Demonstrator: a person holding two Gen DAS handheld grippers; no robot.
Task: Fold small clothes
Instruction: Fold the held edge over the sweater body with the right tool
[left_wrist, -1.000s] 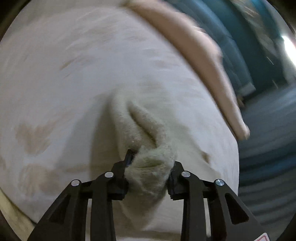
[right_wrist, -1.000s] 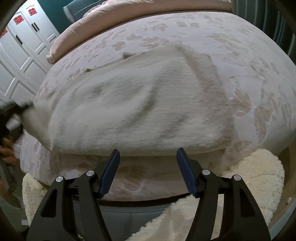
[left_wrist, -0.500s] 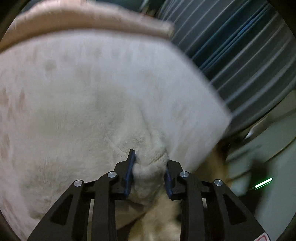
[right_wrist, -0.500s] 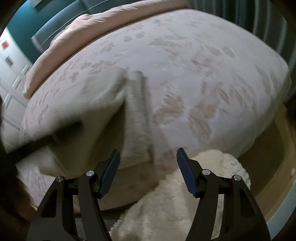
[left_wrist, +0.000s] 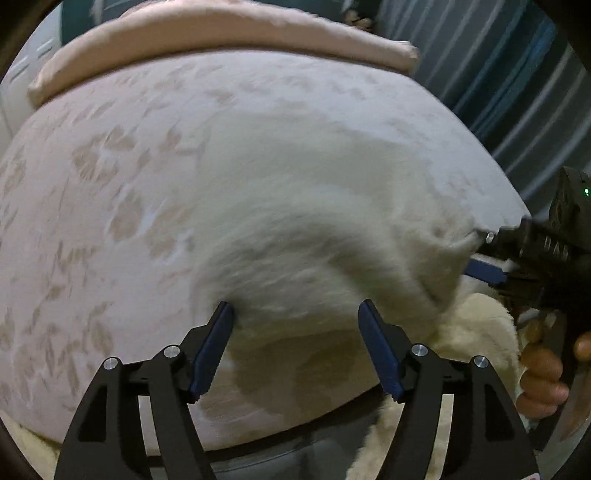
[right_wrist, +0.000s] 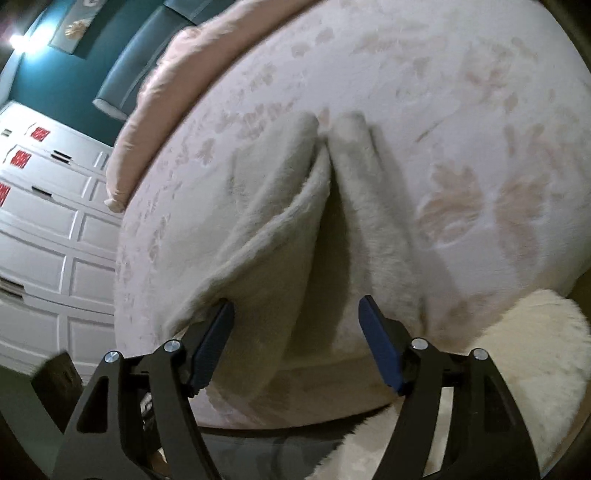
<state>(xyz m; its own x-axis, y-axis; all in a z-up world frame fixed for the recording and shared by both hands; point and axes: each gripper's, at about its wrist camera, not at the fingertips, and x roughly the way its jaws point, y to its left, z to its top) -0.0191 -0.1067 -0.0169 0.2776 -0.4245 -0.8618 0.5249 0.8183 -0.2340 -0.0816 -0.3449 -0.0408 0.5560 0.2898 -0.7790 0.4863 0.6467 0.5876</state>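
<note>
A cream fleece garment (left_wrist: 317, 229) lies near the front edge of a bed with a pale leaf-pattern cover (left_wrist: 110, 177). In the right wrist view the garment (right_wrist: 280, 236) is doubled over, with a dark crease down its middle. My left gripper (left_wrist: 295, 350) is open and empty, low over the garment's near edge. My right gripper (right_wrist: 295, 347) is open at the garment's near edge. It also shows at the right of the left wrist view (left_wrist: 491, 254), against the garment's right corner, with a hand on its handle.
A pink folded blanket (left_wrist: 221, 33) lies along the far end of the bed. A fluffy cream rug (right_wrist: 517, 354) sits on the floor by the bed's near edge. White panelled cupboards (right_wrist: 44, 236) stand at the left and a striped curtain (left_wrist: 498, 92) at the right.
My left gripper has let go of the garment and now stands open. The garment has been laid over on the bed. Both views have swung round.
</note>
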